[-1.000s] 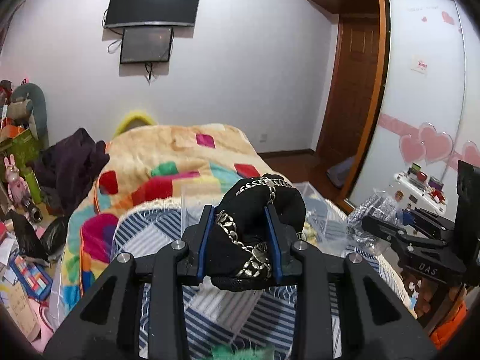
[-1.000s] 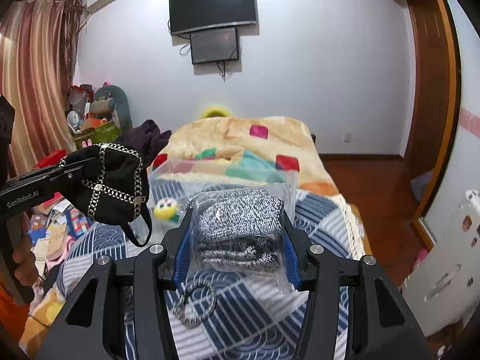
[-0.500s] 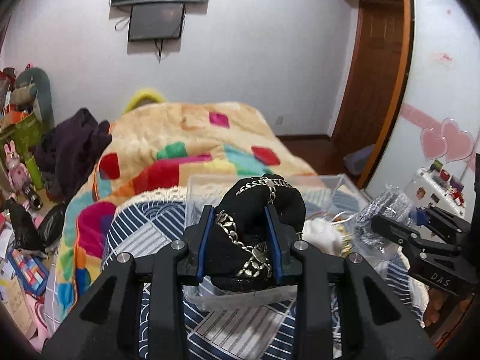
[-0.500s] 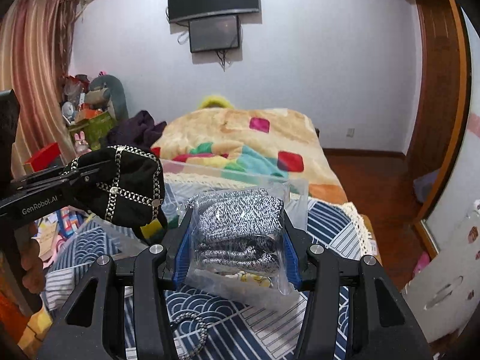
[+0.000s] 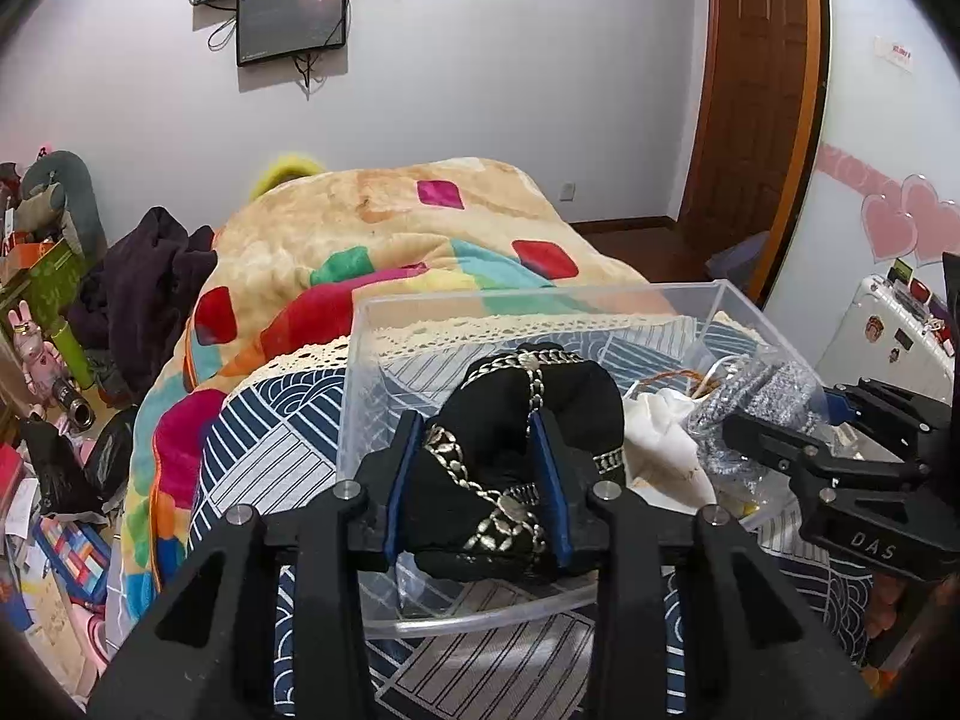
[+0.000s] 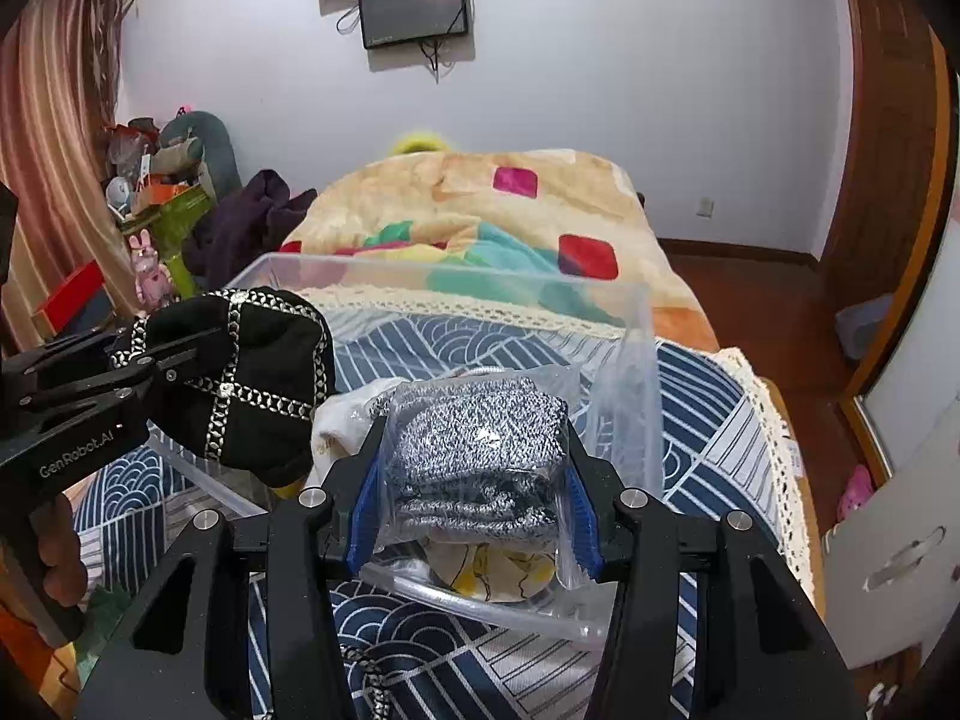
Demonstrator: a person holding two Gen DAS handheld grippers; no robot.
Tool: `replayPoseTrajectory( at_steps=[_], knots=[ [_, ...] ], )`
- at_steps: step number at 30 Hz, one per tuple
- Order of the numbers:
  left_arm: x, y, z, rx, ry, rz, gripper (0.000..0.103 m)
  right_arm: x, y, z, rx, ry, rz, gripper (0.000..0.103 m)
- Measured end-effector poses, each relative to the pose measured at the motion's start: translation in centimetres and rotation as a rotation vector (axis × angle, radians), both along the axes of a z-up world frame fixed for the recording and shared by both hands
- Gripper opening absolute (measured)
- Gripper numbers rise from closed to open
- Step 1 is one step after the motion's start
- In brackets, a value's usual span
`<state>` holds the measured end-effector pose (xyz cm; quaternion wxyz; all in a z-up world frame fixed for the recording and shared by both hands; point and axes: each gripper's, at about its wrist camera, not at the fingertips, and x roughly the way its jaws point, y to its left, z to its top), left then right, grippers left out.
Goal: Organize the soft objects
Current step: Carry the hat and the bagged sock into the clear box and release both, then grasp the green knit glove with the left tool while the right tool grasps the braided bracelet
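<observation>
My left gripper (image 5: 477,480) is shut on a black soft hat with silver chain trim (image 5: 528,420), held over the near left part of a clear plastic bin (image 5: 540,300). It also shows in the right wrist view (image 6: 240,384). My right gripper (image 6: 471,504) is shut on a grey knit item in a clear bag (image 6: 480,444), held over the bin's (image 6: 420,267) near right side. That bagged item shows at the right of the left wrist view (image 5: 762,396). White cloth (image 5: 660,432) and a yellow item (image 6: 504,576) lie in the bin.
The bin stands on a blue and white patterned cover (image 6: 708,420) on a bed with a multicoloured blanket (image 5: 390,228). Clutter and toys (image 5: 54,312) fill the floor at left. A white suitcase (image 5: 894,330) stands at right. A braided cord (image 6: 372,678) lies before the bin.
Both grippers have moved forward and down with their loads, from in front of the bin to over its near part. Both stay shut.
</observation>
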<state>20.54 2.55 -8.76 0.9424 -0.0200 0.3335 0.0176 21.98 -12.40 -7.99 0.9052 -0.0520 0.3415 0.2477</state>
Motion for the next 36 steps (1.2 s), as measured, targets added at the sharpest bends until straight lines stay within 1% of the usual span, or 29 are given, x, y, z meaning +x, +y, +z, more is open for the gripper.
replayPoseTrajectory(
  at_steps=[3, 5, 8, 11, 13, 15, 17, 21, 23, 25, 27, 29, 30, 32, 36],
  knots=[
    [0.0, 0.3, -0.1, 0.007, 0.007, 0.002, 0.042, -0.2, 0.1, -0.2, -0.012, -0.001, 0.004, 0.049],
    [-0.3, 0.3, -0.1, 0.006, 0.011, -0.001, 0.048, -0.2, 0.0, -0.1, -0.012, 0.001, 0.006, 0.05],
    [-1.0, 0.4, 0.2, -0.001, -0.001, -0.014, 0.052, -0.4, -0.1, 0.0, -0.015, 0.002, 0.006, 0.05],
    [-1.8, 0.4, 0.7, -0.013, -0.016, -0.024, 0.057, -0.8, -0.3, 0.3, -0.019, 0.002, -0.001, 0.054],
    [-2.6, 0.4, 1.2, -0.021, -0.034, -0.026, 0.059, -1.1, -0.7, 0.6, -0.001, -0.002, 0.003, 0.056],
    [-3.5, 0.4, 1.7, -0.021, -0.05, -0.025, 0.063, -1.7, -1.0, 0.9, 0.013, -0.014, 0.002, 0.062],
    [-4.4, 0.4, 2.3, -0.01, -0.065, -0.015, 0.075, -2.6, -1.3, 1.5, 0.014, -0.044, -0.003, 0.066],
    [-6.7, 0.1, 3.5, -0.005, -0.104, -0.018, 0.084, -4.3, -1.7, 2.6, 0.033, -0.085, 0.007, 0.067],
    [-7.8, -0.1, 3.8, 0.004, -0.115, -0.021, 0.092, -5.0, -1.7, 2.9, 0.037, -0.097, 0.018, 0.067],
    [-9.0, -0.5, 4.0, 0.018, -0.123, -0.024, 0.097, -5.6, -1.7, 3.0, 0.036, -0.108, 0.027, 0.067],
    [-9.8, -0.7, 3.8, 0.03, -0.118, -0.027, 0.099, -6.4, -1.8, 2.9, 0.04, -0.112, 0.038, 0.069],
    [-10.6, -0.9, 3.2, 0.026, -0.09, -0.025, 0.099, -6.8, -1.9, 2.6, 0.039, -0.11, 0.044, 0.073],
    [-10.9, -0.9, 2.7, 0.01, -0.073, -0.024, 0.099, -7.0, -1.9, 2.3, 0.036, -0.109, 0.044, 0.075],
    [-11.4, -0.7, 1.6, -0.036, -0.032, -0.022, 0.099, -7.4, -1.9, 1.7, 0.031, -0.099, 0.046, 0.076],
    [-12.4, -0.8, -0.7, -0.07, 0.025, -0.002, 0.099, -8.1, -1.9, 0.2, 0.037, -0.043, 0.056, 0.076]
  ],
)
